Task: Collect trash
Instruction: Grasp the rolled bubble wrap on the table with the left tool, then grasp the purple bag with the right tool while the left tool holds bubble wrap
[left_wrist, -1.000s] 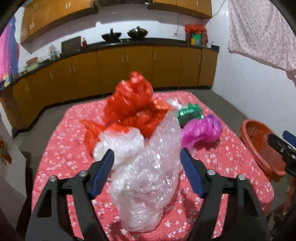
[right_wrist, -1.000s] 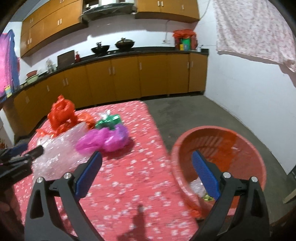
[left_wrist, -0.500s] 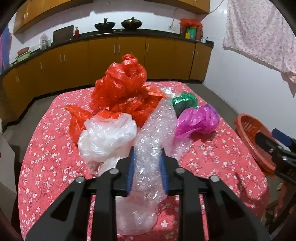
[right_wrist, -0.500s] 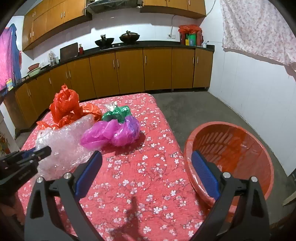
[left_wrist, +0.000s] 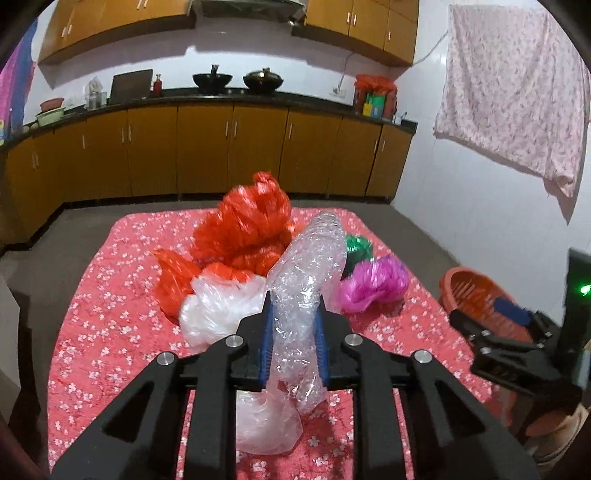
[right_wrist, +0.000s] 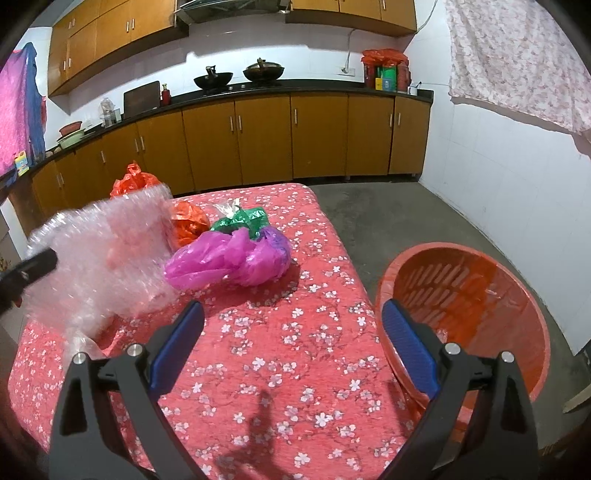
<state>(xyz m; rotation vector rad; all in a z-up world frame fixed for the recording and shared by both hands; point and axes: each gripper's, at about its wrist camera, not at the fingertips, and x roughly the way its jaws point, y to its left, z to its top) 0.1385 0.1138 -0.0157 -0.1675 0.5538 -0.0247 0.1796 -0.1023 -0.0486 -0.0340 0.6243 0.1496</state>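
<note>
1. On the floral red tablecloth: red bag, white bag, magenta bag, green bag.
2. Beside the table's right edge: orange basket on the floor.
3. Left gripper: clamped on bubble wrap, lifted upright.
4. Right gripper: jaws wide apart, empty, above the table edge.

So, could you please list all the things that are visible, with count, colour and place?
bubble wrap: one, clear, held above the table
red bag: one crumpled heap, far table side
white bag: one, in front of the red bag
green bag: one, behind the purple bag
purple bag: one, right part of the table
table: one, red flowered cloth
basket: one, orange, on the floor right of the table
left gripper: black, blue fingers, shut on bubble wrap
right gripper: open, between table and basket
</note>
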